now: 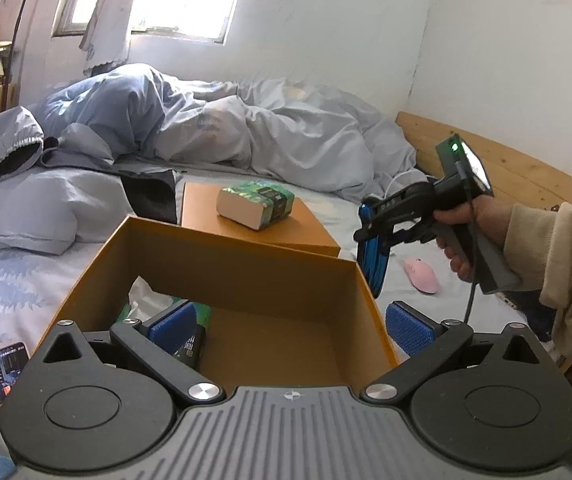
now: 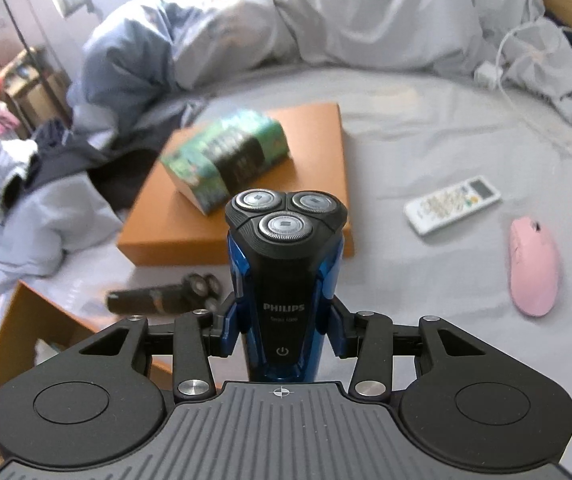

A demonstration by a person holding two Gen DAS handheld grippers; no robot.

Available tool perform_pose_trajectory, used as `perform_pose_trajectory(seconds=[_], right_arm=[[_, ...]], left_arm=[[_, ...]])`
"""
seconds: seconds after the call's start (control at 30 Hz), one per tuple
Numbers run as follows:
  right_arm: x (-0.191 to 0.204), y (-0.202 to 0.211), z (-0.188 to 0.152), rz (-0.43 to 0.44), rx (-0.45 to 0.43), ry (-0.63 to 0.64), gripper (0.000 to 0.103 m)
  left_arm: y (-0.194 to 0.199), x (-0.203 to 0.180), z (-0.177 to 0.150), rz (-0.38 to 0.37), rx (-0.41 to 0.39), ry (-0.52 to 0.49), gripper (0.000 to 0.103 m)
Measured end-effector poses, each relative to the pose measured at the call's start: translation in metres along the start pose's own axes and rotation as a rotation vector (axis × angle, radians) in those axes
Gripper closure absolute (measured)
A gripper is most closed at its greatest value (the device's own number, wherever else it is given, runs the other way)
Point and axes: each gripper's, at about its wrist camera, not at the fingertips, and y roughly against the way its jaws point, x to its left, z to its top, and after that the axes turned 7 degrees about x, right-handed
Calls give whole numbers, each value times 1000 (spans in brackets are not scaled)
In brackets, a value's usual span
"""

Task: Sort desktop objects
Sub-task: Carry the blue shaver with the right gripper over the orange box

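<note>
Blue shaver [image 2: 283, 280] is clamped upright in the right gripper [image 2: 283, 330], up above the bed [image 2: 426, 128]. Open orange box [image 1: 221, 264] has a green tissue pack [image 1: 195, 330] inside; left gripper [image 1: 290, 324] hangs released over it. Another pack [image 1: 255, 202] sits on the lid [image 1: 310, 228].

Bed [image 2: 406, 128] bears box [image 1: 173, 248], lid [image 2: 318, 140], remote [image 2: 452, 204], mouse [image 2: 534, 266]

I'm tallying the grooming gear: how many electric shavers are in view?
2: a blue shaver clamped in the right gripper, and a black shaver lying on the bed beside the open box. Others may be hidden.
</note>
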Motion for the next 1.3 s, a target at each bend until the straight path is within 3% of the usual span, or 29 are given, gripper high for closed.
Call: perform_pose_trajectory(seconds=[0.37,0.6,1.0,1.3], right_arm=[[43,86,-6,91,-109,106,56],[81,110,-22,175,-88,179,56],[130,88,-68,214,32,209,56],[154,48,-91,168,122,213,56]], left_arm=[[20,-4,-2,-12,-38,-3,0],[29,-5,-5,-13,-42,-7,0],[46,-7,-10,19,-65,-56,0],[51,-4,-11,26,-79,-49,0]])
